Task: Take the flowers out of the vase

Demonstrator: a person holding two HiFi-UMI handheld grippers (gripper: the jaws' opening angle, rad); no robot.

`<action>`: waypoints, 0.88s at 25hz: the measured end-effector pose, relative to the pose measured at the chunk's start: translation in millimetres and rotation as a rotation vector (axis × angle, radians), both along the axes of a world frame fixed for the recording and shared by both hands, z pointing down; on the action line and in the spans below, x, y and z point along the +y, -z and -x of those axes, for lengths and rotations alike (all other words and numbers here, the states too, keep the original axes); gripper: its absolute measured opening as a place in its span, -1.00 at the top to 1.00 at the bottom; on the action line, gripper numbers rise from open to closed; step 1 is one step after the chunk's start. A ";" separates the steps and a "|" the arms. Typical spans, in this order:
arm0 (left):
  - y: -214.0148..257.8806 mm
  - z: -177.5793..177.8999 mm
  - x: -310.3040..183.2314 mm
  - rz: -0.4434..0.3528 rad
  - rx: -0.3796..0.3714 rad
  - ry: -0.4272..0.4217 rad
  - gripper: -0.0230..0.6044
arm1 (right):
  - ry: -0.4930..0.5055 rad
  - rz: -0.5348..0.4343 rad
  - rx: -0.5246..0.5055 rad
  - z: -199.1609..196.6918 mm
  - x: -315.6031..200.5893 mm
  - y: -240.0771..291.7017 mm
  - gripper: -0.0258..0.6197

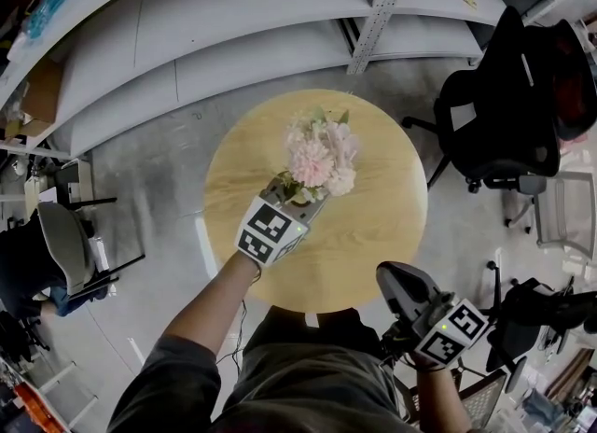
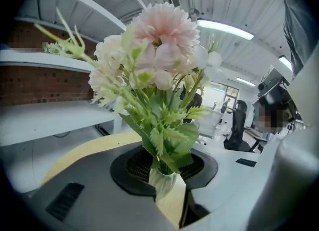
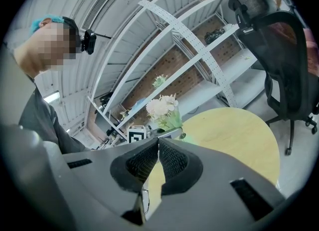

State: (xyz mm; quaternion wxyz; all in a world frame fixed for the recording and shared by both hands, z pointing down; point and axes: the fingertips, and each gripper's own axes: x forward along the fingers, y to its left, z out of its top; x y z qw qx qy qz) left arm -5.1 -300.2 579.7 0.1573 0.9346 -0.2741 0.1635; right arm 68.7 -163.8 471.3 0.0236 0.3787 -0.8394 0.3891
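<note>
Flowers [image 1: 320, 159] stand in the vase [image 2: 164, 182], with the left tool [image 1: 300, 200] closed on the vase

Nearest to the person, at the lower right of the head view, the right tool [image 1: 399, 282] hangs by the near right edge of the worktop [image 1: 373, 226]. The right gripper view shows its two jaws brought together at the tips, and nothing is between them. This tool is empty and well apart from the flowers.

A little further out, the person's left forearm [image 1: 210, 305] reaches over the near edge of the round wooden worktop. The left tool at its end points away from the person and slightly downward. In the left gripper view its jaws stand narrow around the small white vase. The ribbed neck of the vase sits between the two dark pads, and the pads lie against it on both sides. The lower part of the vase is hidden behind the tool's body.

The flowers rise upright out of the vase, just beyond the pads. Their stems go down into the neck, green toothed leaves spread above the rim, and pale pink and white blossoms are on top. The vase stands near the middle of the worktop, a little toward the far side.

Beyond the worktop the grey floor [image 1: 159, 160] continues to long white shelves [image 1: 233, 30]. A black office chair [image 1: 504, 114] stands to the right, apart from the worktop.
</note>
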 end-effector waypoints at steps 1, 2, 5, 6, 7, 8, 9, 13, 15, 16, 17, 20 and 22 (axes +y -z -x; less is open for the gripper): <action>2.1 0.4 0.7 -0.003 0.002 0.001 0.57 | 0.000 -0.002 -0.002 0.4 -0.4 1.2 0.87; 4.4 0.7 1.5 -0.005 0.004 0.002 0.57 | 0.000 -0.006 -0.003 0.8 -0.7 2.4 0.87; 12.8 1.5 3.0 -0.016 0.012 0.006 0.59 | 0.003 -0.018 -0.007 2.8 -1.0 5.9 0.87; 16.0 2.1 3.4 -0.018 0.014 0.008 0.59 | 0.004 -0.022 -0.009 3.9 -1.0 7.4 0.87; 19.6 2.6 3.8 -0.019 0.016 0.008 0.60 | 0.005 -0.026 -0.011 5.1 -1.3 9.0 0.87; 23.5 3.1 3.8 -0.020 0.019 0.007 0.60 | 0.007 -0.031 -0.013 6.4 -1.8 10.8 0.87; 27.7 3.3 3.5 -0.021 0.021 0.005 0.60 | 0.009 -0.037 -0.015 7.8 -2.4 12.6 0.87; 48.2 5.4 0.9 -0.047 0.023 -0.002 0.63 | 0.025 -0.066 -0.025 14.9 -3.5 20.7 0.87; 63.4 7.1 -0.5 -0.063 0.029 0.002 0.63 | 0.028 -0.082 -0.033 17.0 -4.7 26.8 0.87; 72.1 7.8 -1.1 -0.071 0.032 0.003 0.64 | 0.028 -0.091 -0.038 17.6 -5.7 30.4 0.87; 81.2 8.4 -1.6 -0.079 0.034 0.004 0.64 | 0.029 -0.100 -0.044 17.9 -7.1 34.5 0.87; 110.4 9.7 -2.5 -0.105 0.036 0.002 0.65 | 0.027 -0.129 -0.066 18.3 -12.6 48.4 0.87; 131.5 10.6 -2.3 -0.125 0.039 0.003 0.65 | 0.028 -0.153 -0.074 19.0 -15.8 58.4 0.87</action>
